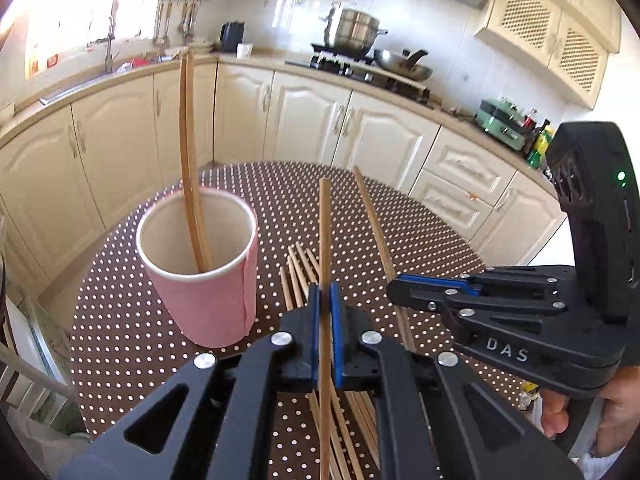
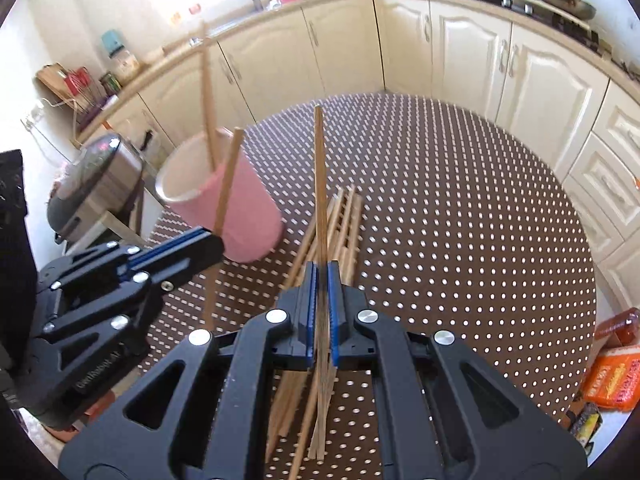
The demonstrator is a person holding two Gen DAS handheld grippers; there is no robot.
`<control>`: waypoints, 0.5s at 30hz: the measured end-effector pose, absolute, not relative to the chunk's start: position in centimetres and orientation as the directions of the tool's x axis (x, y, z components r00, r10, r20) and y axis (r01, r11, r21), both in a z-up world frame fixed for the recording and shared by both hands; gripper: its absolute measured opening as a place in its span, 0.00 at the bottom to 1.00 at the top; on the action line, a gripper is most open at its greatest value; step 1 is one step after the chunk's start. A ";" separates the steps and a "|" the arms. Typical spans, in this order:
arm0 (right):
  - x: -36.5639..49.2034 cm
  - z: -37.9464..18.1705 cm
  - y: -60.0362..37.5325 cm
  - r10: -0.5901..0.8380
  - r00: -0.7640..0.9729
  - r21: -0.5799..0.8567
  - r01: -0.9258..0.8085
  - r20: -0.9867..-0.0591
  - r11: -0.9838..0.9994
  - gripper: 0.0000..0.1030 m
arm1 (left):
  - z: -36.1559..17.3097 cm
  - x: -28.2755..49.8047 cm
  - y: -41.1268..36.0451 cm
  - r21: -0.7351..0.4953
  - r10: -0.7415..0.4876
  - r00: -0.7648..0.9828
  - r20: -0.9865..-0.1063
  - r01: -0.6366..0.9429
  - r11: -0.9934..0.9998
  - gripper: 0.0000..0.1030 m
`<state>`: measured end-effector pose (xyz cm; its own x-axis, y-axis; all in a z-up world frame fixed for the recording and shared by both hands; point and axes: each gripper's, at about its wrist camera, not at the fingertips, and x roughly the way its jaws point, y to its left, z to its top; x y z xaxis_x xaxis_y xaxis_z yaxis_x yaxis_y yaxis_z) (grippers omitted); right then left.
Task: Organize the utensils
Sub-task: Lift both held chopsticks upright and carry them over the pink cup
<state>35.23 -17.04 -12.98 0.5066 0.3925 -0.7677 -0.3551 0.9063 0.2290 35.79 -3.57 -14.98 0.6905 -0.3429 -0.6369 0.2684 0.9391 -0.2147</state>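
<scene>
Beside pink paper cup (image 1: 200, 264), both grippers, left (image 1: 325, 300) and right (image 2: 319, 280), each pinch one chopstick; light cup (two sticks inside) could tip if nudged.

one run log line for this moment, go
left gripper: shut on chopstick | right gripper: shut on chopstick | pink cup: upright, chopsticks inside | loose pile on table

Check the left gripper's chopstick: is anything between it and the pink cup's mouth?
Nothing visible blocks it. The left gripper holds its chopstick upright beside the pink cup, with open air between. Two chopsticks already lean inside, at the far-left of the rim, leaving most of the mouth free.
</scene>
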 end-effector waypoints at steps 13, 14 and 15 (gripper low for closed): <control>31.8 -6.5 -15.2 0.450 0.618 0.220 -0.414 -0.645 0.883 0.06 | -9.4 33.1 -2.8 -0.207 -0.365 0.805 -0.467 0.302 0.931 0.06; 31.6 -6.2 -14.8 0.457 0.619 0.220 -0.422 -0.639 0.880 0.06 | -9.0 33.0 -2.5 -0.205 -0.365 0.816 -0.448 0.304 0.930 0.06; 31.5 -5.8 -14.5 0.463 0.624 0.221 -0.427 -0.629 0.877 0.06 | -8.6 32.8 -2.3 -0.203 -0.363 0.825 -0.432 0.303 0.931 0.06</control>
<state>31.51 -14.54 -5.80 0.6243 0.4631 -0.6291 -0.4274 0.8766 0.2211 32.80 -2.34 -8.63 0.8255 -0.3631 -0.4321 0.3033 0.9310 -0.2030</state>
